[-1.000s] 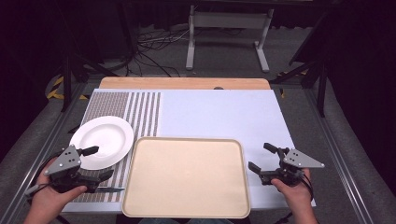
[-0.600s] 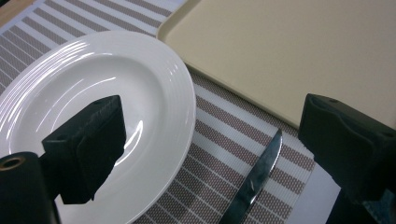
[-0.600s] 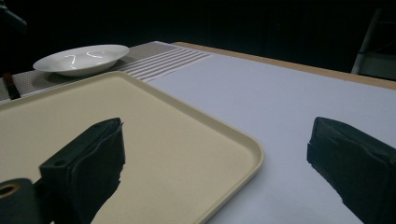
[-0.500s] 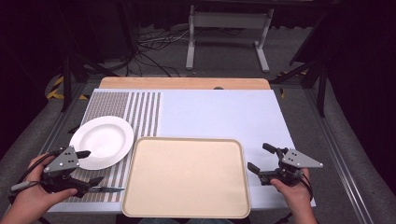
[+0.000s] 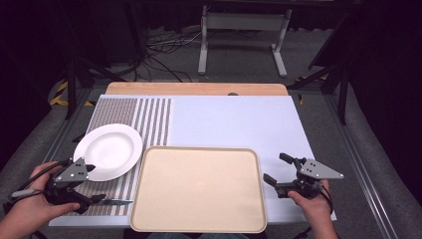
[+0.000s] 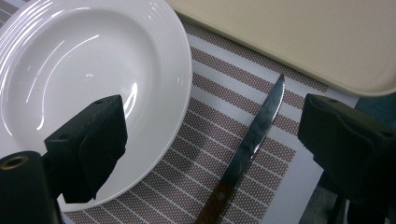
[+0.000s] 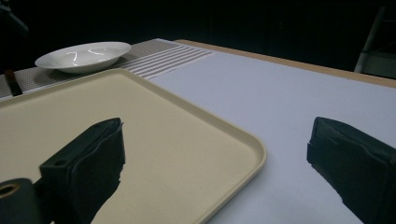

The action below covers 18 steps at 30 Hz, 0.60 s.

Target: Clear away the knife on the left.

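Left gripper (image 5: 85,185) has slid back toward the near left corner since a second ago; it was sitting over the rim of the plate (image 5: 108,151) and now it's pulled off it, hovering above the knife (image 5: 115,202). The right gripper (image 5: 278,173) hasn't really budged.

Left jaws are spread wide, nothing in them. In the left gripper view the knife (image 6: 247,150) lies flat between the two black jaws, apart from both: shiny steel blade, serrated along one edge, reddish-brown wooden handle with a rivet. Its tip points toward the tray (image 6: 299,37). The plate (image 6: 88,88) is glossy white ceramic, round, with fine ridges around the rim, and sits just beside the knife.

Right jaws are also wide open and empty, held by the tray's right edge. From the right gripper view the tray (image 7: 140,140) is a matte beige plastic rectangle with rounded corners and a raised lip, nothing on it.

Plate and knife both rest on a woven placemat (image 5: 144,122) with brown and white stripes, textured like mesh up close. The rest of the table (image 5: 239,124) is a smooth pale blue-grey top with a wooden strip along the far edge. Behind it the room is dark: grey floor, black cables (image 5: 159,52), and a metal stand (image 5: 243,35).
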Motion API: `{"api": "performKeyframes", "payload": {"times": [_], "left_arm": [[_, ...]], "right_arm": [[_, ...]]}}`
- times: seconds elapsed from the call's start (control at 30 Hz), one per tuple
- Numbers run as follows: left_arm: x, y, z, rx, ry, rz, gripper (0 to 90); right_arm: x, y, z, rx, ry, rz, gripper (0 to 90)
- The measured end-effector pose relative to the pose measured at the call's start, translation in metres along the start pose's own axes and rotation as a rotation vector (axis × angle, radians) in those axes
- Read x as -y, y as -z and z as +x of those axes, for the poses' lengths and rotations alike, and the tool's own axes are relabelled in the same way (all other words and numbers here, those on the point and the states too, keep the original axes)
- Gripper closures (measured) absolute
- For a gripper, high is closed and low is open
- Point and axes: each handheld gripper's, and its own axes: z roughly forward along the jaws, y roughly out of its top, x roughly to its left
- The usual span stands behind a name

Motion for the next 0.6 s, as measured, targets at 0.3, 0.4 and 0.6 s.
{"api": "performKeyframes", "payload": {"times": [0.3, 0.4, 0.6], "left_arm": [[-0.0008, -0.0063, 0.0012, 0.061, -0.008, 0.088, 9.4], [-0.0007, -0.0076, 0.0015, 0.074, -0.012, 0.123, 9.8], [-0.0005, -0.0093, 0.0022, 0.118, -0.015, 0.175, 10.4]], "right_arm": [[0.0002, -0.0005, -0.0003, -0.008, -0.003, 0.004, 4.6], [0.0003, -0.0004, -0.0001, -0.009, -0.005, 0.005, 4.6], [0.0006, -0.001, 0.0002, -0.012, -0.006, 0.007, 4.6]]}}
